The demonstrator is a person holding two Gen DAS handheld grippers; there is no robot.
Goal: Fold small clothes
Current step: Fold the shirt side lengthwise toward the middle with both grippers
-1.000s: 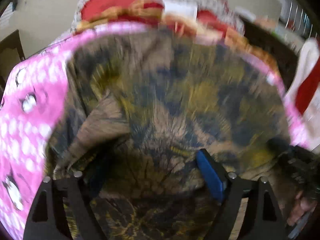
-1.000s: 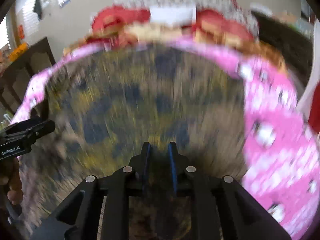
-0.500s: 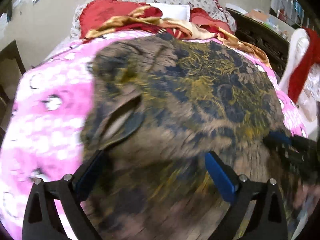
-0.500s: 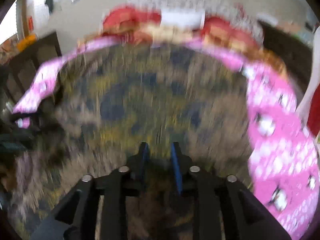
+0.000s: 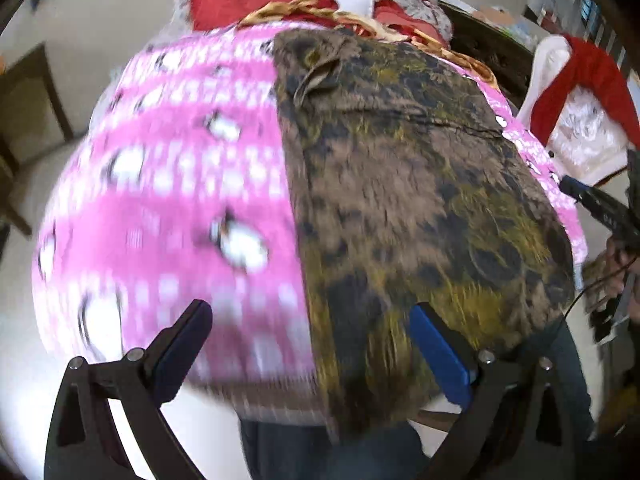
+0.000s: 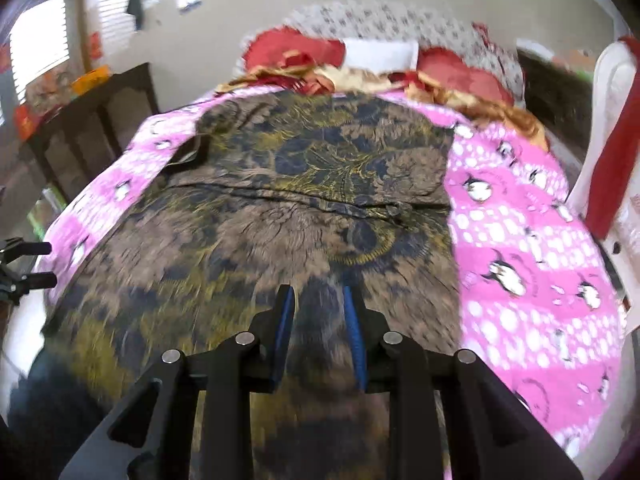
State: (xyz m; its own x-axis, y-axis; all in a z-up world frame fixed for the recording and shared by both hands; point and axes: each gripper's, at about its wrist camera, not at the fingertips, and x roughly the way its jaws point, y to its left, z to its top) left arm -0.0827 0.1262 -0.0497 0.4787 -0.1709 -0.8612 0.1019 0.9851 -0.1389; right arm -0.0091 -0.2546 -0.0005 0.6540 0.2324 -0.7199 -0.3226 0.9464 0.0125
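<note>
A brown, navy and gold patterned garment (image 5: 400, 184) (image 6: 280, 208) lies spread on a pink penguin blanket (image 5: 180, 168) (image 6: 520, 220), with a fold line across its middle. My left gripper (image 5: 310, 310) hangs wide open over the garment's near left edge and holds nothing. At the left rim of the right wrist view the left gripper (image 6: 28, 264) shows again. My right gripper (image 6: 317, 294) hovers over the near middle of the garment with its jaws a narrow gap apart. The cloth seen in that gap lies flat below. At the garment's right side the right gripper (image 5: 592, 204) carries no cloth.
Red and gold cloths (image 6: 320, 68) and a floral pillow (image 6: 400, 20) are piled at the bed's head. Dark wooden furniture (image 6: 92, 120) stands on the left. A white chair with a red cloth (image 5: 580, 92) is on the right. A person's dark trousers (image 5: 320, 452) are at the near edge.
Both grippers have drawn back from the garment. The left one swung left, opened wider, and now has pink blanket under it. The right jaws stand slightly wider. The garment lies flat.
</note>
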